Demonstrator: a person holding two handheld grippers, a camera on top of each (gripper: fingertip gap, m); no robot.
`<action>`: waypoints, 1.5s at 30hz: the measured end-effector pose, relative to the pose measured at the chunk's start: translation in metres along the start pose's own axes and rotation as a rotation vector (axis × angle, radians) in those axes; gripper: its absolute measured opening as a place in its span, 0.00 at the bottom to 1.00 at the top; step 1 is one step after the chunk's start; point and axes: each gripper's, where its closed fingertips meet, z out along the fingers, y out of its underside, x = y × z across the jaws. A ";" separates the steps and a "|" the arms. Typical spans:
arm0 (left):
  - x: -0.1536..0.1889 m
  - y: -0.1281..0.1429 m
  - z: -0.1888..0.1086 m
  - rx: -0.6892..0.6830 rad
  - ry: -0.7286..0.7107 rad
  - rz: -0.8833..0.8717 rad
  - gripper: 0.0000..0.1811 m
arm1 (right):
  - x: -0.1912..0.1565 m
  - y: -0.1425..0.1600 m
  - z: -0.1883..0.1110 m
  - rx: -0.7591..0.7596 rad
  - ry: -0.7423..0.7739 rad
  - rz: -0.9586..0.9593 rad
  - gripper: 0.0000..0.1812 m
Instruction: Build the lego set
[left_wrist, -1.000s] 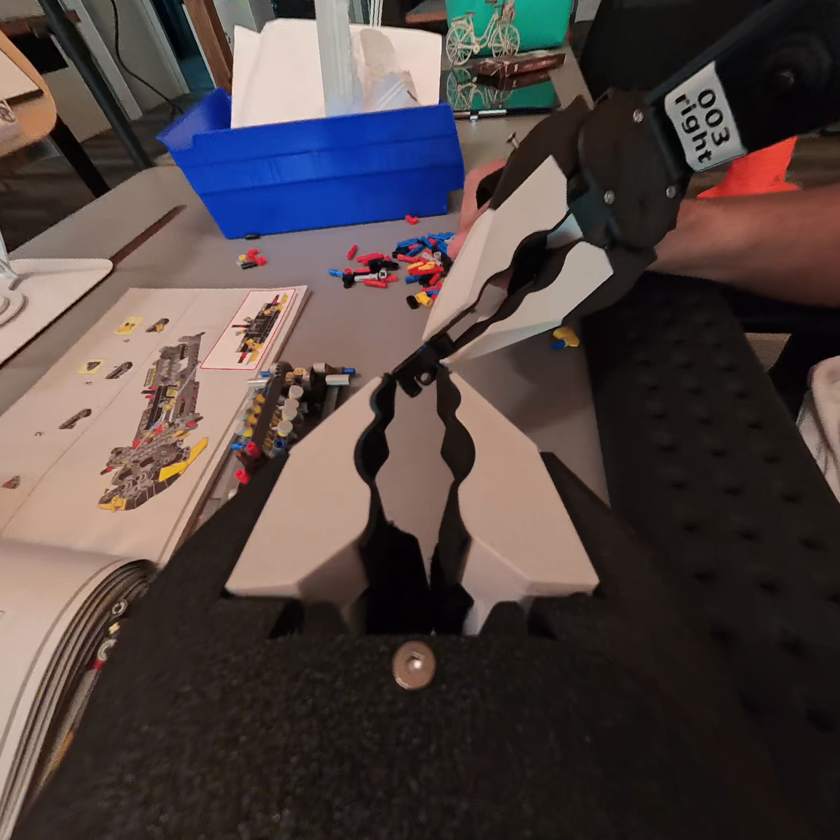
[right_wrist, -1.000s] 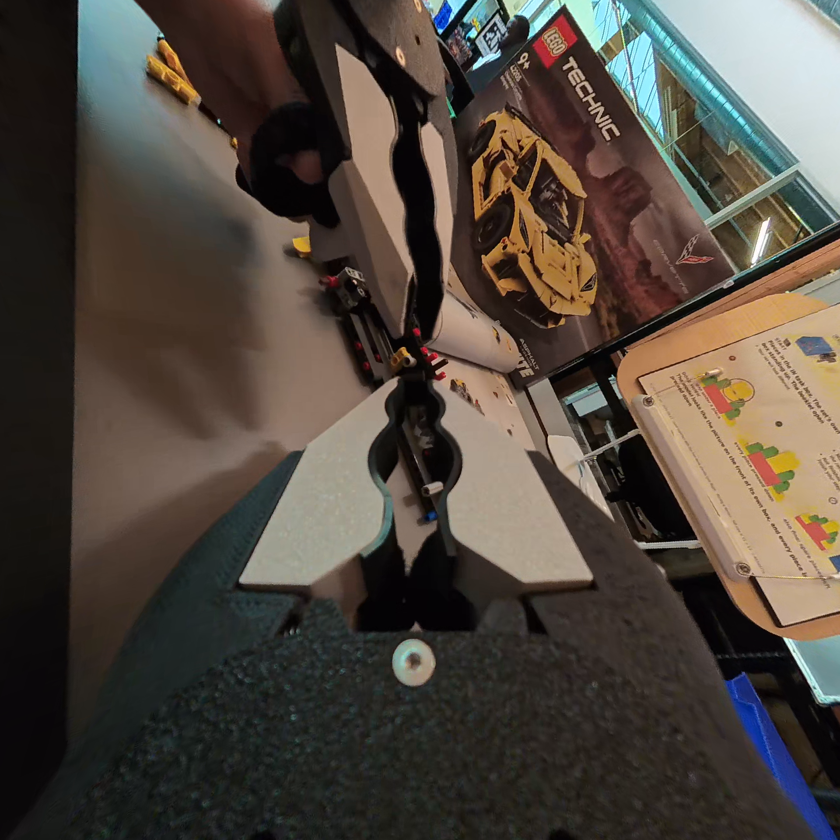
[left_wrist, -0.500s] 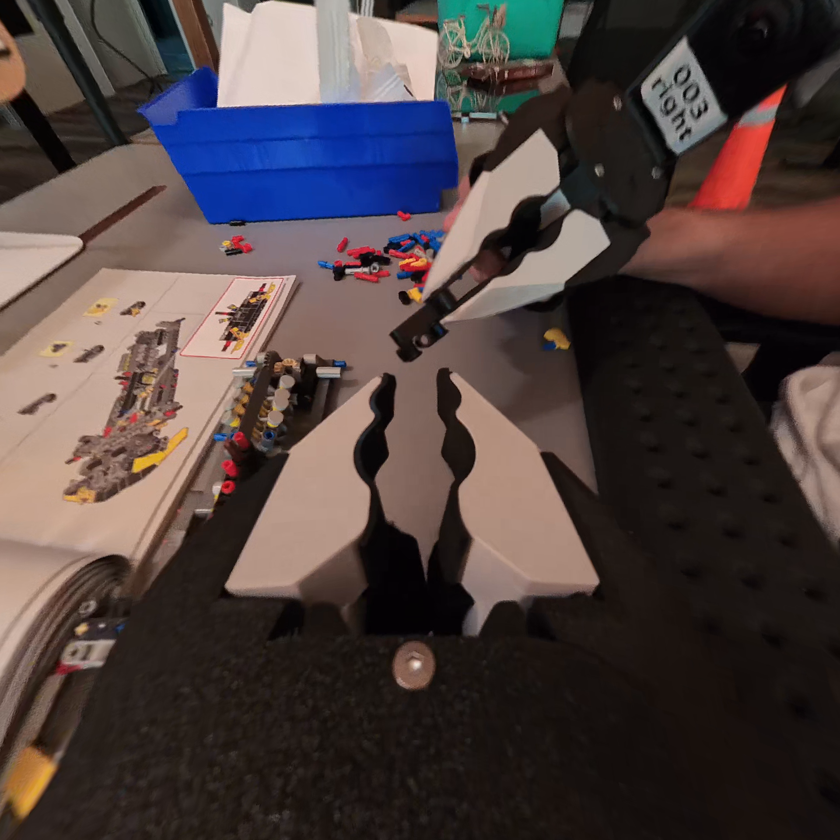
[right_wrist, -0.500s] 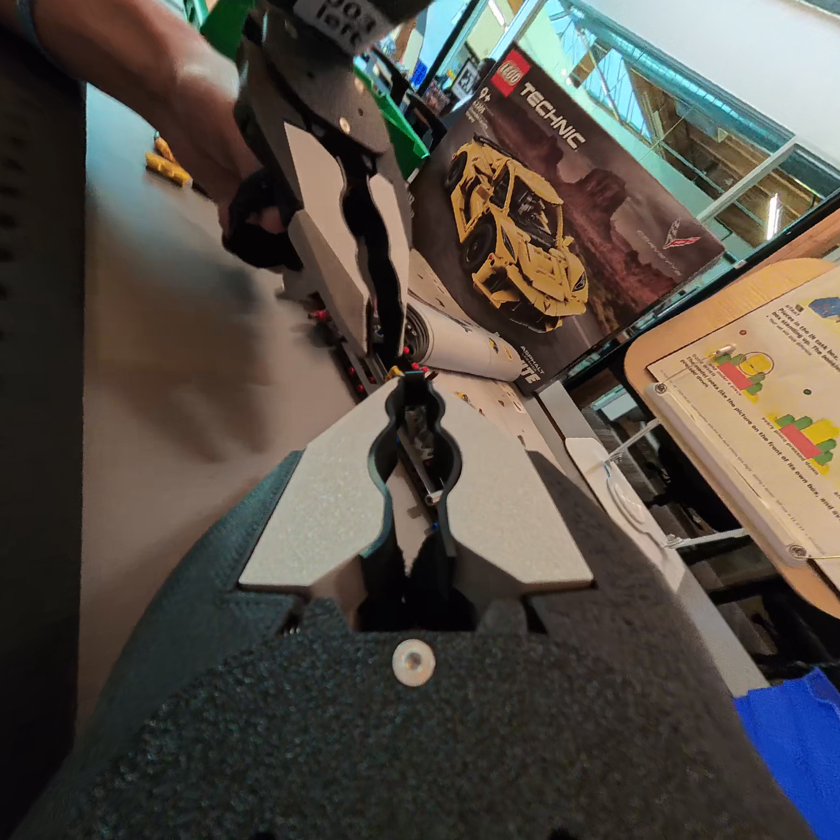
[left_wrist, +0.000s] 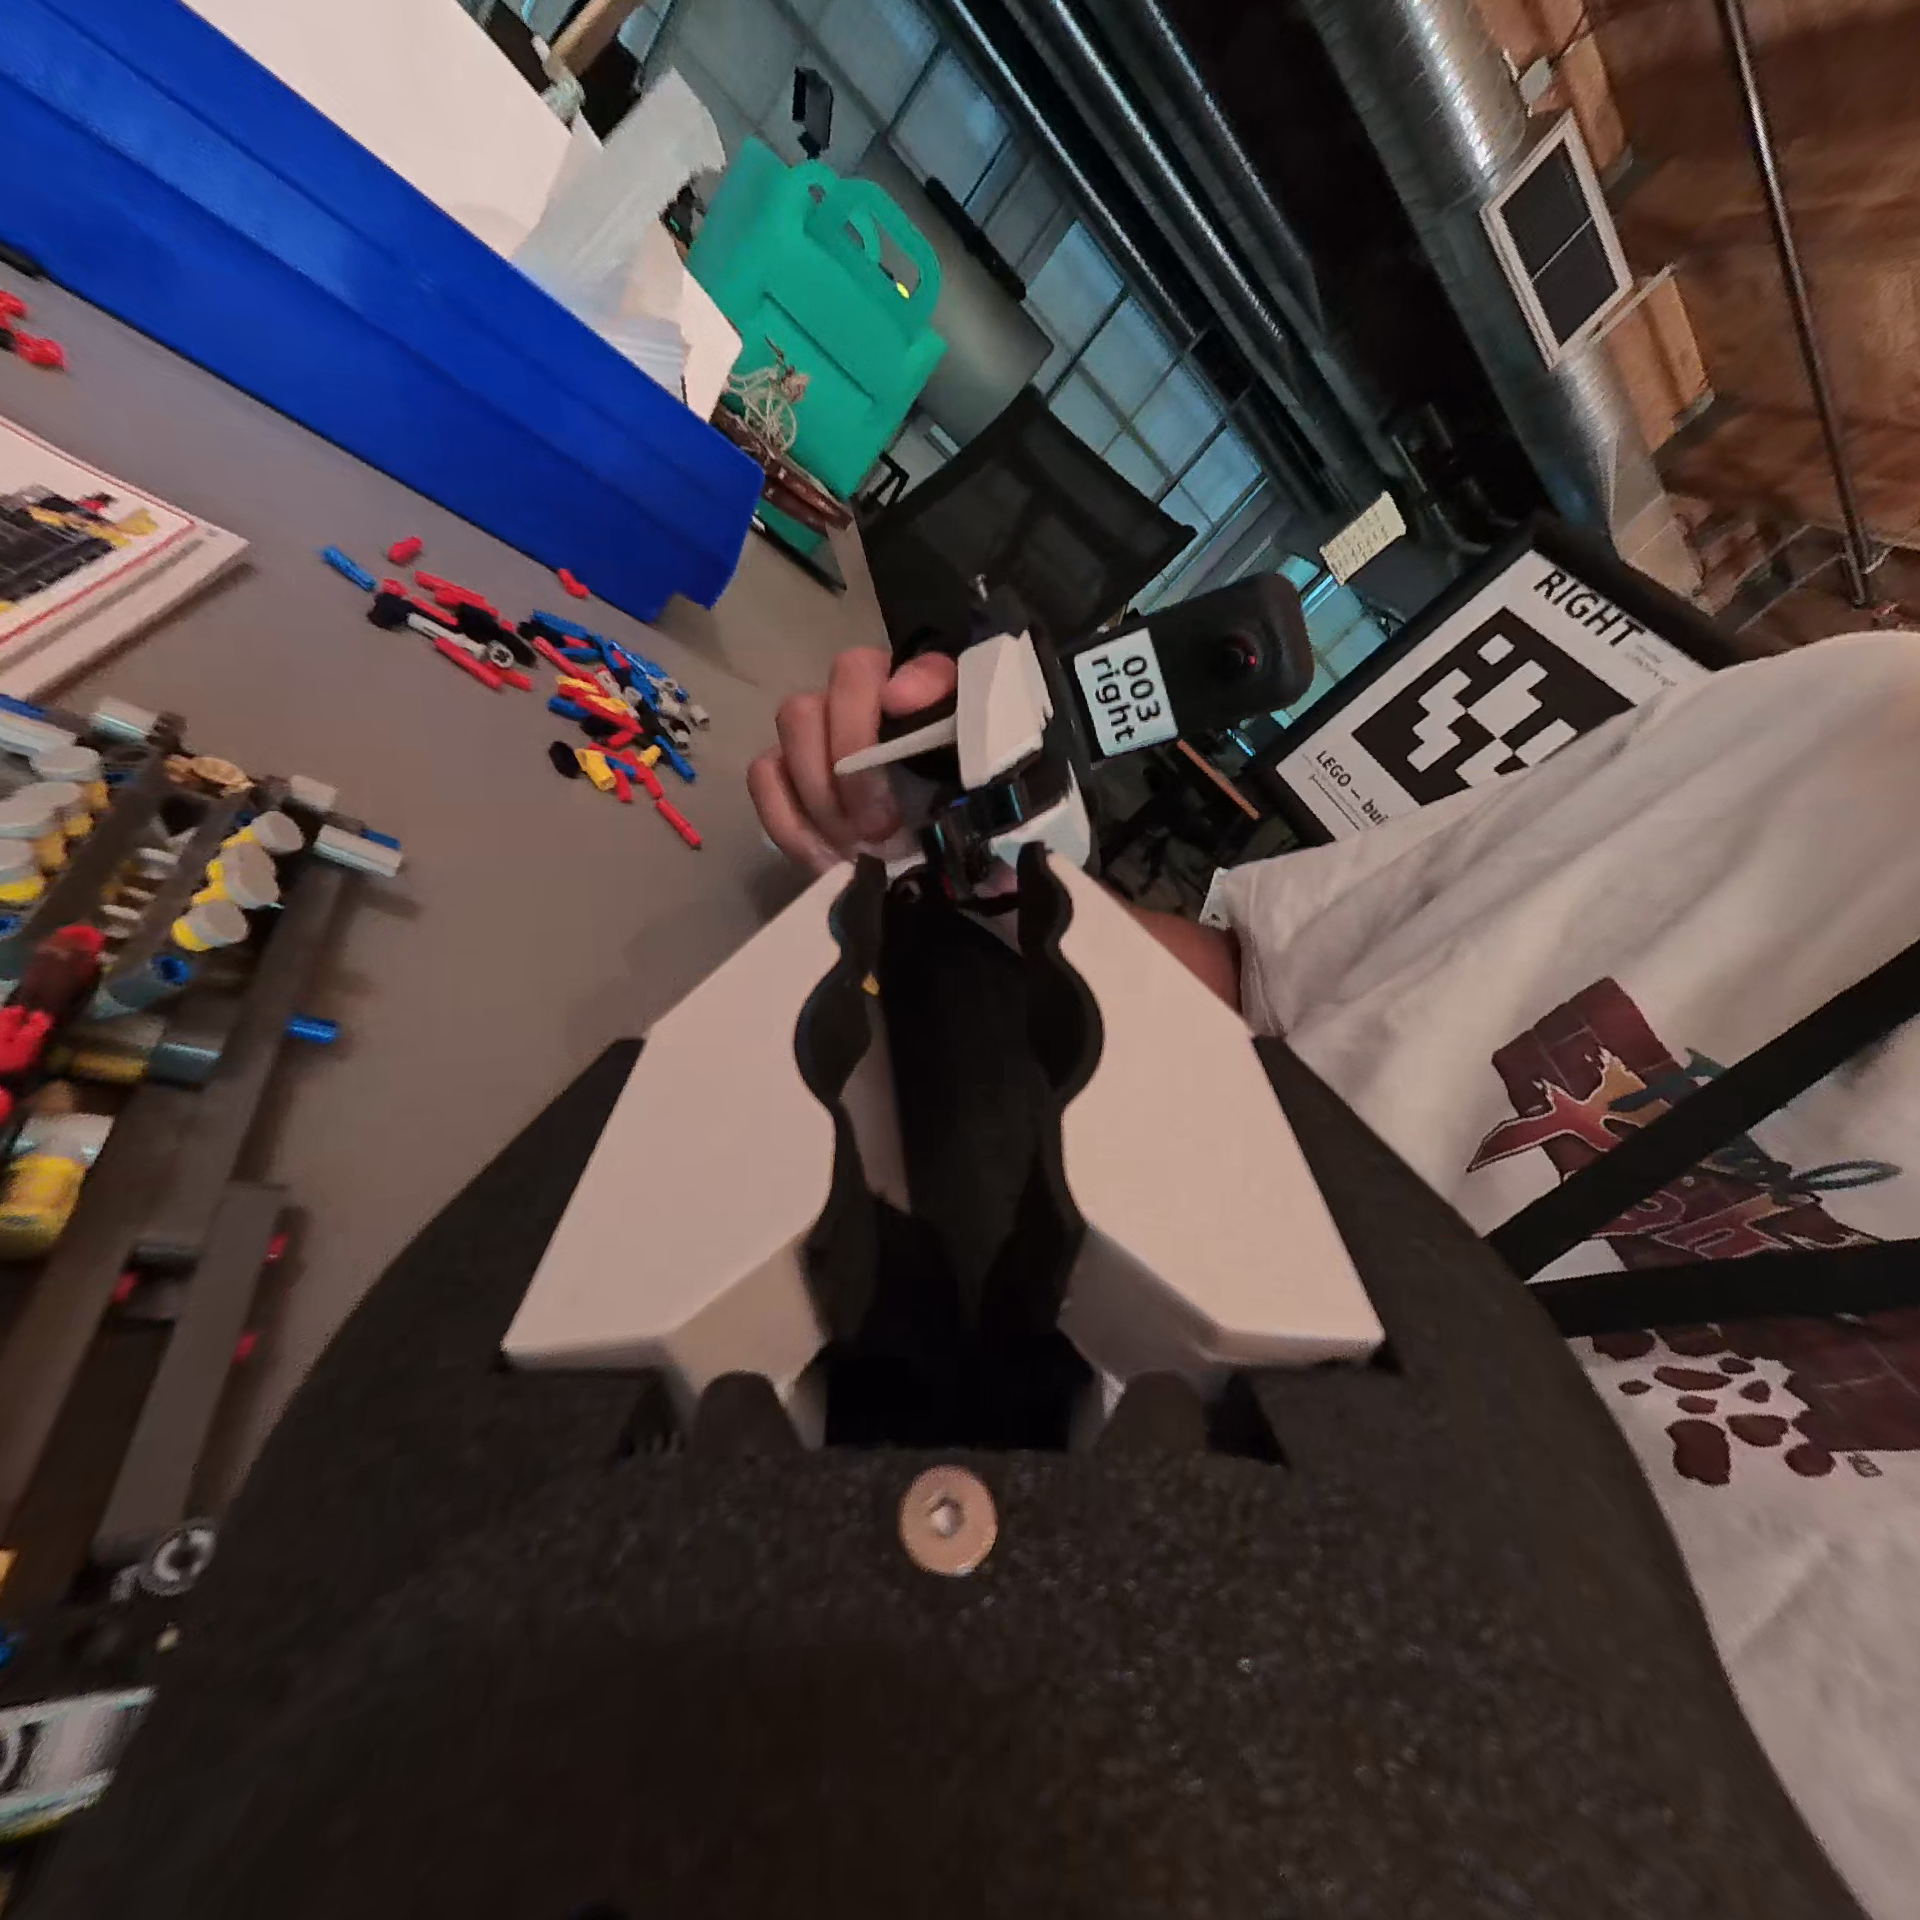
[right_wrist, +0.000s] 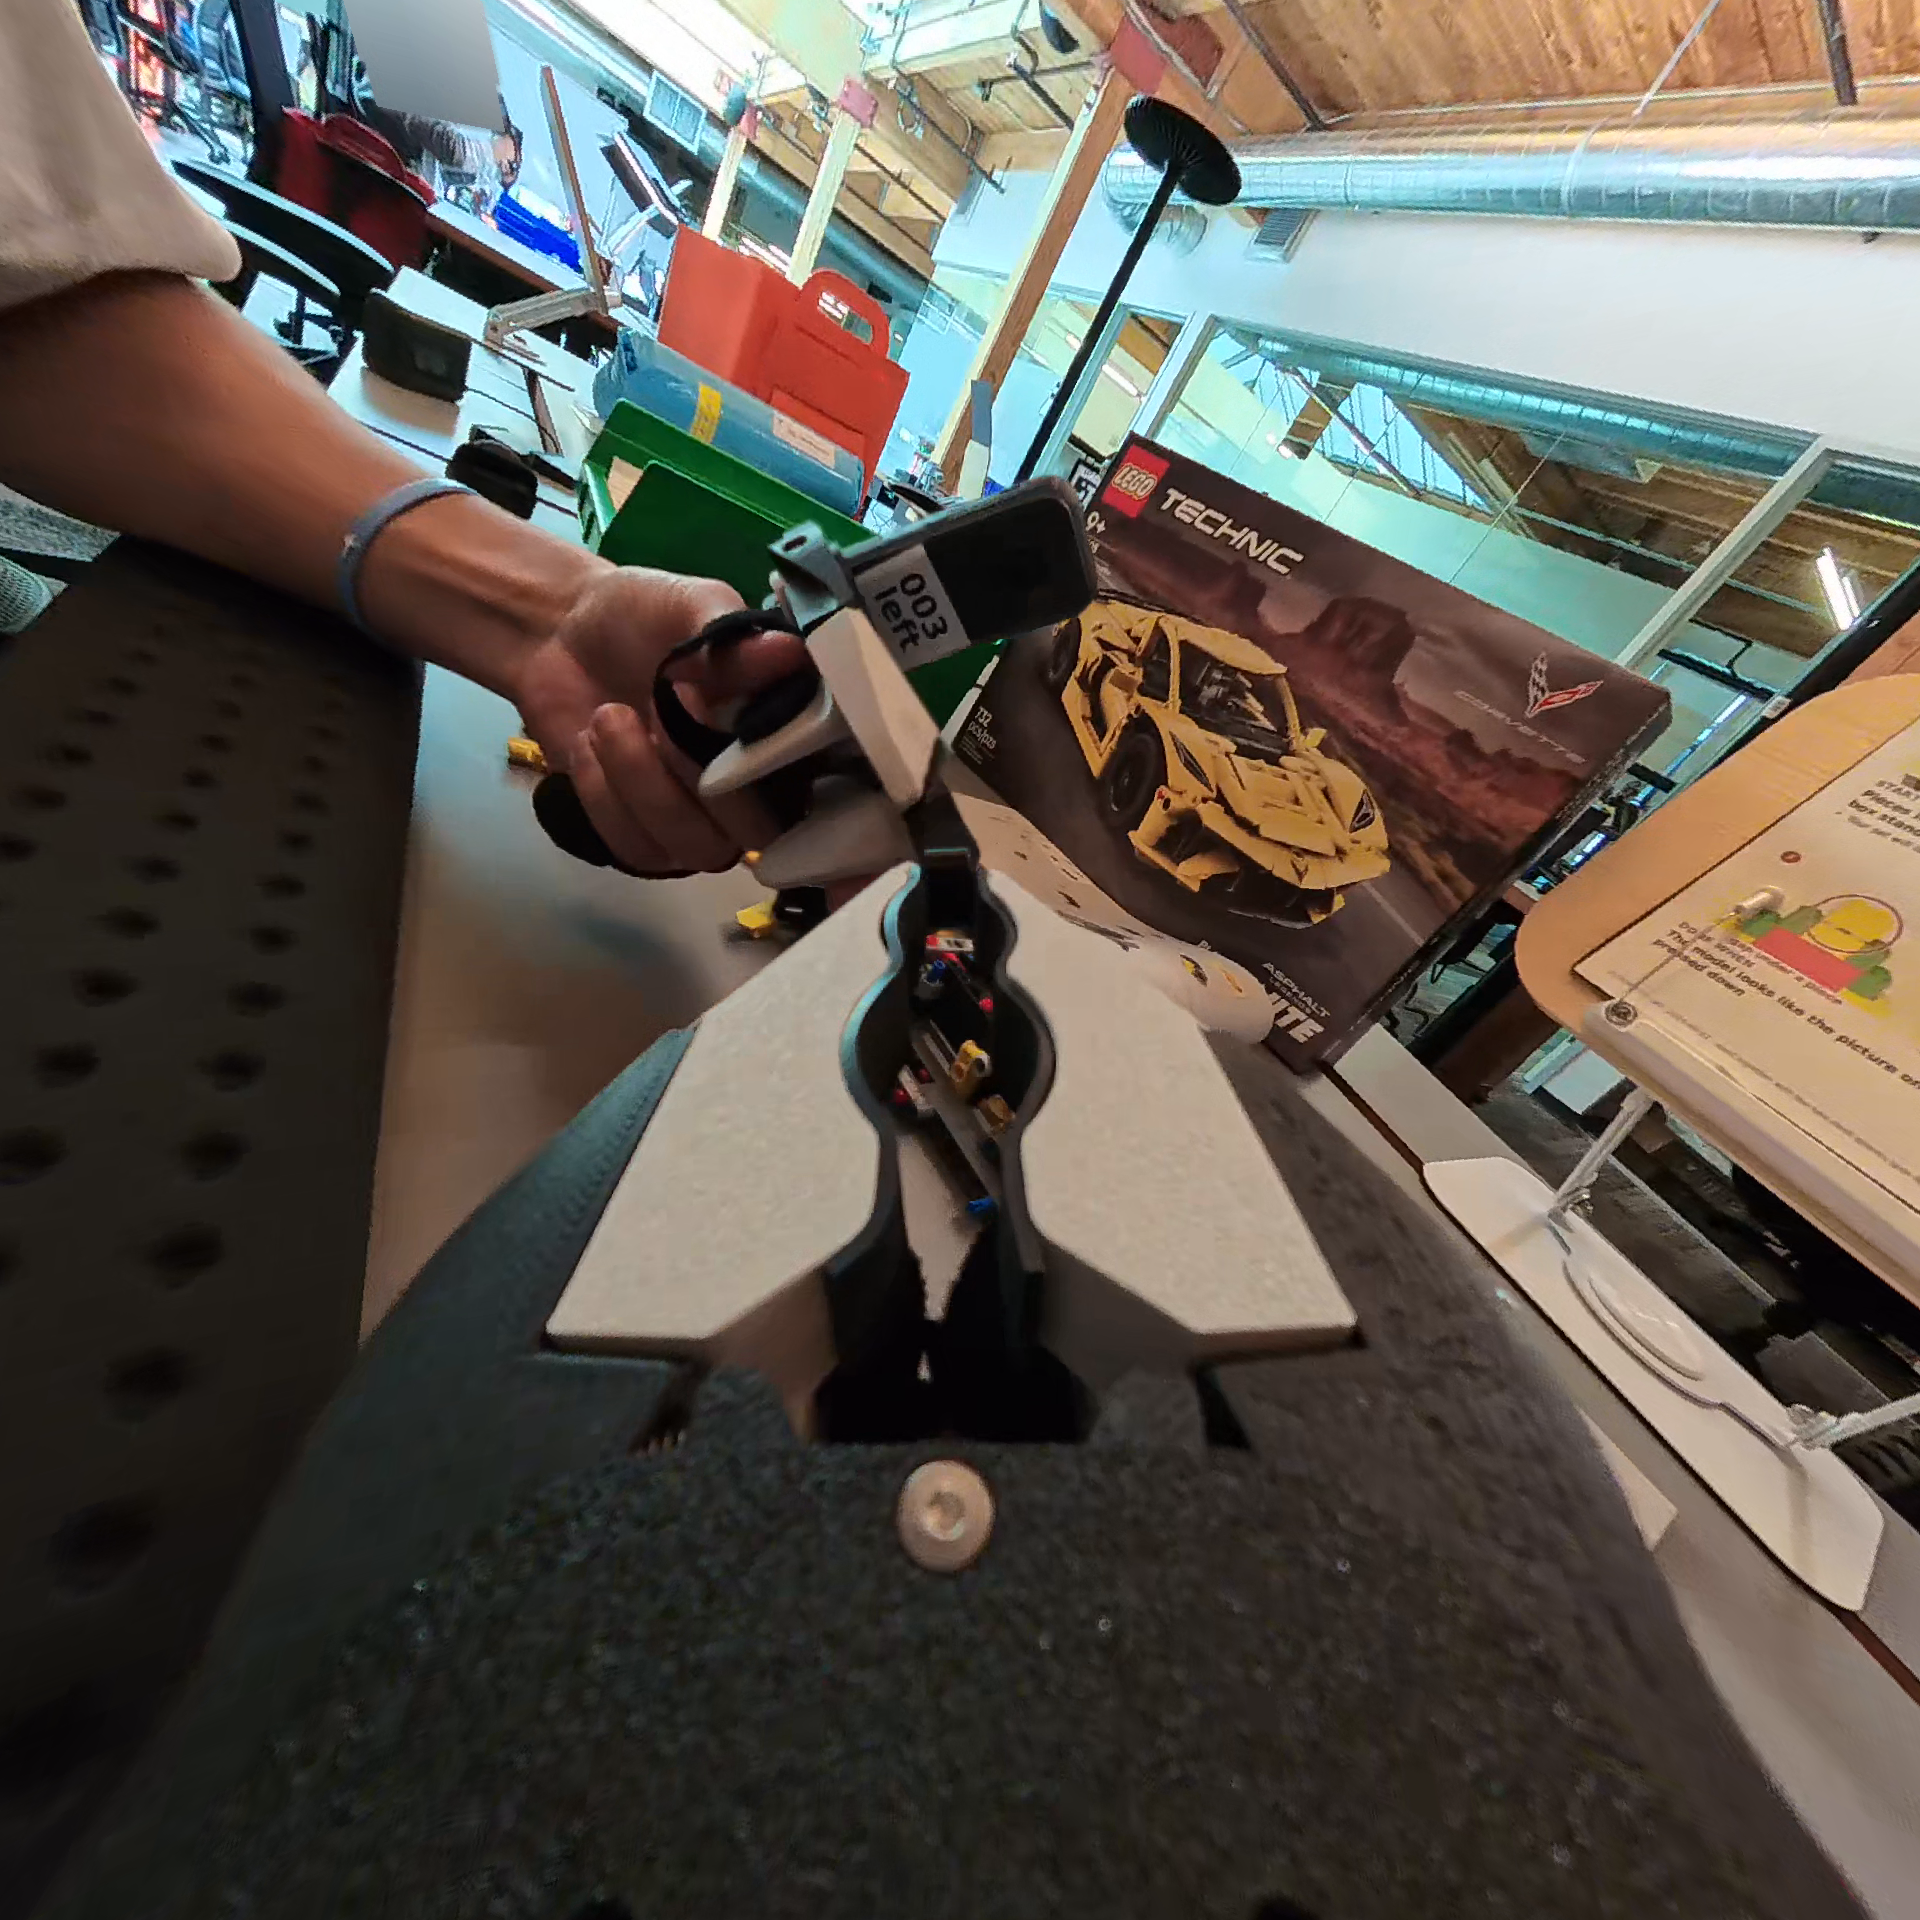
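The left gripper (left_wrist: 951, 883), spread, has swung from the chassis (left_wrist: 156, 935) at nine o'clock up to meet the right gripper (right_wrist: 945, 883), which pinches a small black piece (left_wrist: 971, 826); a handover looks imminent.

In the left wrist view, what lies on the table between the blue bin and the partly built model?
A scatter of loose pieces lies on the table between the blue bin and the model; otherwise bare.
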 end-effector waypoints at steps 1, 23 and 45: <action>0.001 0.003 0.001 -0.017 0.006 -0.003 0.13 | 0.000 -0.001 0.000 0.003 0.001 -0.001 0.03; -0.011 0.023 -0.009 -0.220 -0.127 0.264 0.08 | -0.021 0.015 -0.004 -0.098 -0.339 0.738 0.14; -0.016 0.064 -0.004 -0.486 -0.241 0.576 0.07 | -0.070 0.049 0.005 -0.372 -0.482 0.623 0.04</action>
